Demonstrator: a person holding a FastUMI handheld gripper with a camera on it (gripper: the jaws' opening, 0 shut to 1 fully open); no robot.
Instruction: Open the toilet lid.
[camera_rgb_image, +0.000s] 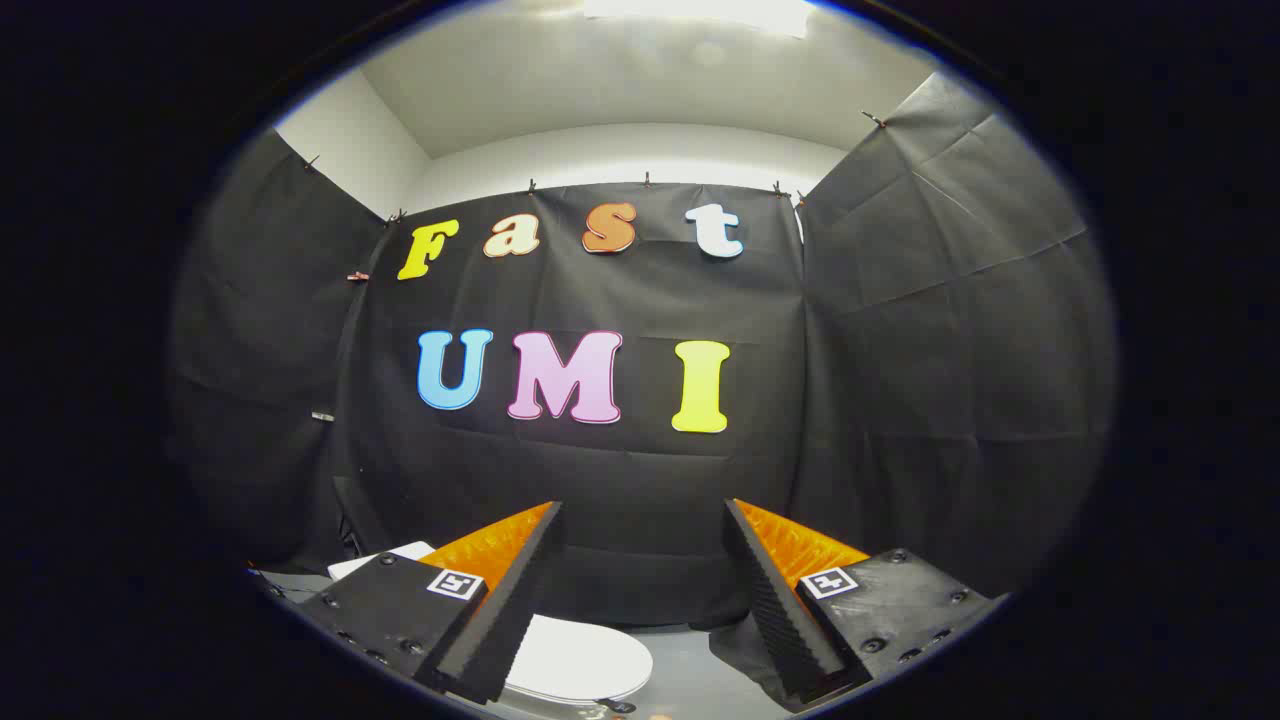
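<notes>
A white toilet lid (580, 660) lies flat and closed, low down between my fingers and nearer the left one, partly hidden behind that finger. A white piece of the toilet's tank (385, 558) peeks out beyond the left finger. My gripper (642, 520) is open, its two fingers spread wide with nothing between them. It hovers above and in front of the toilet and touches nothing.
Black cloth (640, 480) hangs as the booth's wall straight ahead and on both sides, close behind the toilet. A grey floor (690, 670) shows beside the lid. White wall and ceiling with a bright light (700, 12) lie above the cloth.
</notes>
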